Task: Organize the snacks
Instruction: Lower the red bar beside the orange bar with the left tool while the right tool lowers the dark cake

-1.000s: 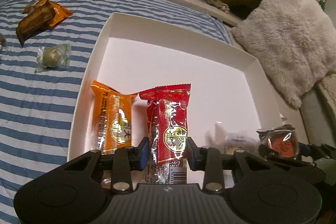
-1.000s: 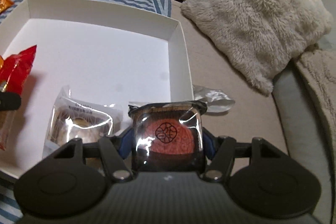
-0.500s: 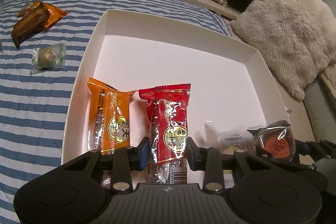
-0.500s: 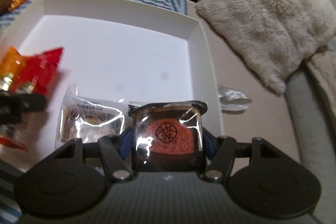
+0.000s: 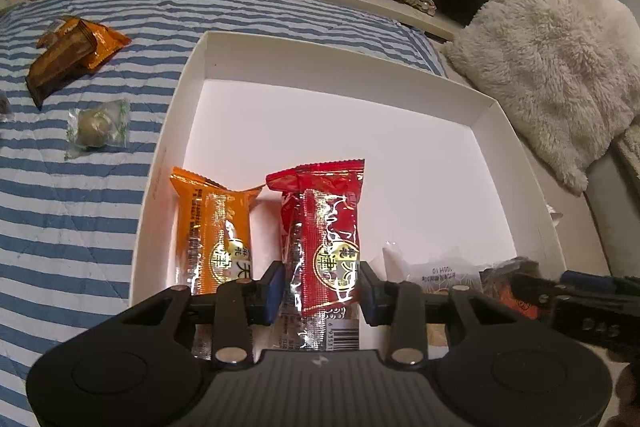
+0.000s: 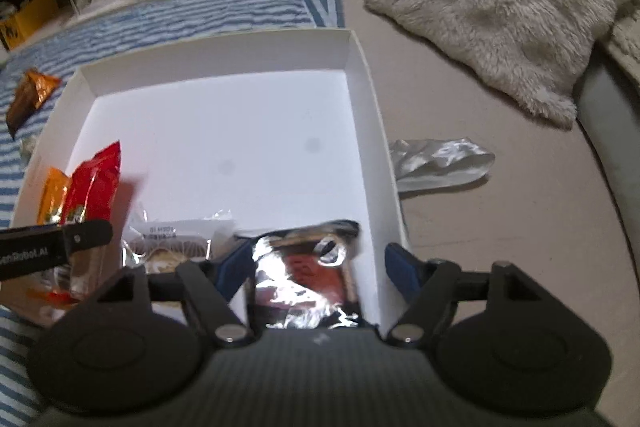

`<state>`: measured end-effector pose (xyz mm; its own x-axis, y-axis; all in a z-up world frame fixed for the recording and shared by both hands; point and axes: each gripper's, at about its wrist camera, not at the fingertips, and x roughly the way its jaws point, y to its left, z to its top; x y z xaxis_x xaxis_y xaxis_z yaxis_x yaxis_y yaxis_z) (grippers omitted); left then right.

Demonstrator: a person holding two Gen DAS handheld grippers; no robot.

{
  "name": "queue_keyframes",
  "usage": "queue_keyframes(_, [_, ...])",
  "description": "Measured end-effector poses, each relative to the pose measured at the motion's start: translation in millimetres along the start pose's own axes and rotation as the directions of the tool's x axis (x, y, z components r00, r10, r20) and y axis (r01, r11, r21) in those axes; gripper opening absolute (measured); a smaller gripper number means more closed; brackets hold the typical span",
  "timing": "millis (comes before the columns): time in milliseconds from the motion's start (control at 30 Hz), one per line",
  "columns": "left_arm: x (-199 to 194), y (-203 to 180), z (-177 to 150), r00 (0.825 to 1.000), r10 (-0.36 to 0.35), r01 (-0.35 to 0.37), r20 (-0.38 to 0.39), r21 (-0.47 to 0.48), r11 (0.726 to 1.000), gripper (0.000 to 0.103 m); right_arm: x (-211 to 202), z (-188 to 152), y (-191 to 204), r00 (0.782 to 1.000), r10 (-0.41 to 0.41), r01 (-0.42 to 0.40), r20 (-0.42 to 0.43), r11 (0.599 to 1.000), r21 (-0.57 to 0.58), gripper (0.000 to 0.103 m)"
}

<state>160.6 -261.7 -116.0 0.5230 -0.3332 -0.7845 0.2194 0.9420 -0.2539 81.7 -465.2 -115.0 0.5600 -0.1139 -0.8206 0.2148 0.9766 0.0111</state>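
Right wrist: jaws wide around blurred dark pastry pack (image 6: 308,279), near end hidden; left jaws grip red packet (image 5: 326,227).

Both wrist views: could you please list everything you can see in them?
white box: one, on the bed
orange snack packet: one, box's near left
red snack packet: one, beside the orange one
clear-wrapped pastry: one, box's near edge
red cake packet: one, box's near right corner
brown packet: one, on striped blanket
orange packet: one, beside the brown one
green-wrapped sweet: one, on blanket
silver wrapper: one, right of box
fluffy cushion: one, cream, far right
left tool: black, gripping red snack packet
right tool: black, open around red cake packet
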Motion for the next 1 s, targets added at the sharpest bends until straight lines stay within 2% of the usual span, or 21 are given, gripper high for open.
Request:
queue_keyframes(167, [-5,0,-1,1.0,0.004,-0.003,-0.024,0.007,1.0,0.048,-4,-1,-8,1.0,0.015,-0.015,0.002,1.0,0.02,0.078])
queue_keyframes(333, [-16,-4,0,1.0,0.0,0.001,-0.014,0.029,1.0,0.049,-10,-7,-7,1.0,0.027,-0.027,0.001,1.0,0.01,0.078])
queue_keyframes(433, [-24,-8,1,1.0,-0.001,0.002,-0.01,0.046,0.999,0.053,-17,-11,-5,0.999,0.031,-0.031,0.006,0.999,0.005,0.078])
queue_keyframes(833, [-51,-11,-8,0.999,0.018,-0.014,-0.029,0.109,0.994,0.063,-57,-26,-1,0.998,0.04,-0.041,0.055,0.999,0.003,0.08])
queue_keyframes(1000, [-66,-9,-14,1.0,0.021,-0.018,-0.018,0.137,0.99,0.083,-70,-31,2,0.997,0.031,-0.03,0.076,0.999,-0.014,0.088])
